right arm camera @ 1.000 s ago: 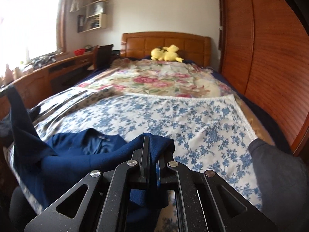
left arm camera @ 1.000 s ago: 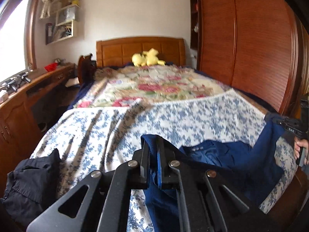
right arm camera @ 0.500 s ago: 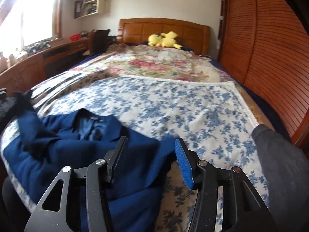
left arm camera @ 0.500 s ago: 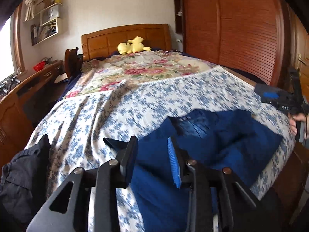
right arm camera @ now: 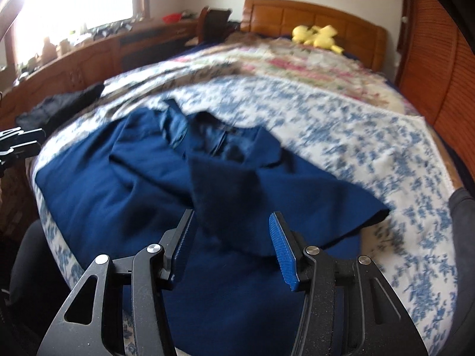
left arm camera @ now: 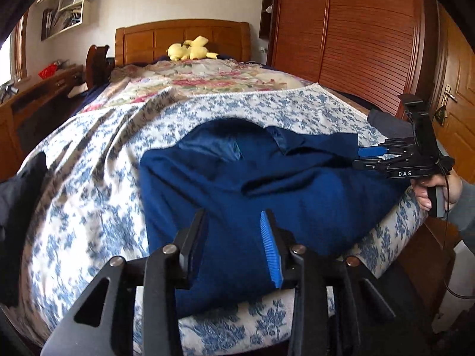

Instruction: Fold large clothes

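A navy blue garment (left arm camera: 267, 184) lies spread and rumpled across the near end of the bed, collar toward the headboard. My left gripper (left arm camera: 234, 237) hovers over its near hem. Its jaws are opening, and the cloth lies below them, not pinched. In the right wrist view the same garment (right arm camera: 133, 178) fills the middle. My right gripper (right arm camera: 231, 234) is open above a loose flap of it, its pads off the cloth. The right gripper (left arm camera: 360, 157) also shows at the garment's right edge, held by a hand. The left gripper's fingers (right arm camera: 20, 141) peek in at the left.
The bed has a blue-floral cover (left arm camera: 89, 207) and a pink-floral quilt behind it. A black garment (left arm camera: 17, 207) lies at the bed's left corner, a grey one (right arm camera: 463, 222) at the right. A yellow plush toy (left arm camera: 190, 50) sits by the headboard. A wooden wardrobe stands right and a desk left.
Both grippers were shut on the navy garment, holding it up. They dropped toward the bed and opened. The garment now lies spread flat on the cover.
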The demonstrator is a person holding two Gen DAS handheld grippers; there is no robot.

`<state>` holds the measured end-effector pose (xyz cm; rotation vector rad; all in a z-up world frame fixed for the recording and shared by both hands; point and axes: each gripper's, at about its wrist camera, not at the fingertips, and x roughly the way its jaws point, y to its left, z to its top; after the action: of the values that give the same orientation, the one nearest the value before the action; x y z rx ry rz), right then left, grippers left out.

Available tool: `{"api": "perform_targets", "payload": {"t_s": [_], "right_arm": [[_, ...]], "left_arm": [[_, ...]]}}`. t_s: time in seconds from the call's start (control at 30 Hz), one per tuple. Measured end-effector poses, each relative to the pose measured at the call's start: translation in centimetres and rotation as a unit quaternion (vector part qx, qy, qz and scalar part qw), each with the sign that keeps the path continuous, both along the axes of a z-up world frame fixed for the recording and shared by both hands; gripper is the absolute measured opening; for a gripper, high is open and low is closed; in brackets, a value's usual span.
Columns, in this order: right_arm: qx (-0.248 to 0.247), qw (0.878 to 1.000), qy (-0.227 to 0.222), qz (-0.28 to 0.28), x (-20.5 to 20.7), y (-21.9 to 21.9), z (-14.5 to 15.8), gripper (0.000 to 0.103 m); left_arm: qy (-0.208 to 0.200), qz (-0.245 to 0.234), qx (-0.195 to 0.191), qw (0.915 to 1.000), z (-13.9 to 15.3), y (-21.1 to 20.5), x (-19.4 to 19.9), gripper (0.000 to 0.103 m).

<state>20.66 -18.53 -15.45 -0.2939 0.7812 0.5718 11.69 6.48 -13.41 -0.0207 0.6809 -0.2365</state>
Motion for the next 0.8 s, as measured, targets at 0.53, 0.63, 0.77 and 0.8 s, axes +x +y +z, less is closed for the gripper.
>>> {"api": "perform_targets", "payload": {"t_s": [0.53, 0.63, 0.77, 0.8], "right_arm": [[-0.100, 0.995, -0.006, -0.006, 4.2, 0.8, -1.5, 0.004], [-0.102, 0.994, -0.030, -0.015, 6.6, 1.5, 0.0, 0.004], [-0.101, 0.993, -0.063, -0.019, 10.1, 3.6, 1.7, 0.003], [-0.100, 0.992, -0.068, -0.018, 10.9, 4.2, 2.0, 0.003]], "left_arm": [[-0.014, 0.006, -0.006, 0.9999, -0.6, 0.3, -0.4, 0.035], [-0.019, 0.006, -0.010, 0.9998, -0.4, 0.4, 0.0, 0.035], [-0.019, 0.012, -0.012, 0.9997, -0.3, 0.6, 0.5, 0.035], [-0.019, 0.013, -0.012, 0.9997, -0.3, 0.7, 0.6, 0.035]]}}
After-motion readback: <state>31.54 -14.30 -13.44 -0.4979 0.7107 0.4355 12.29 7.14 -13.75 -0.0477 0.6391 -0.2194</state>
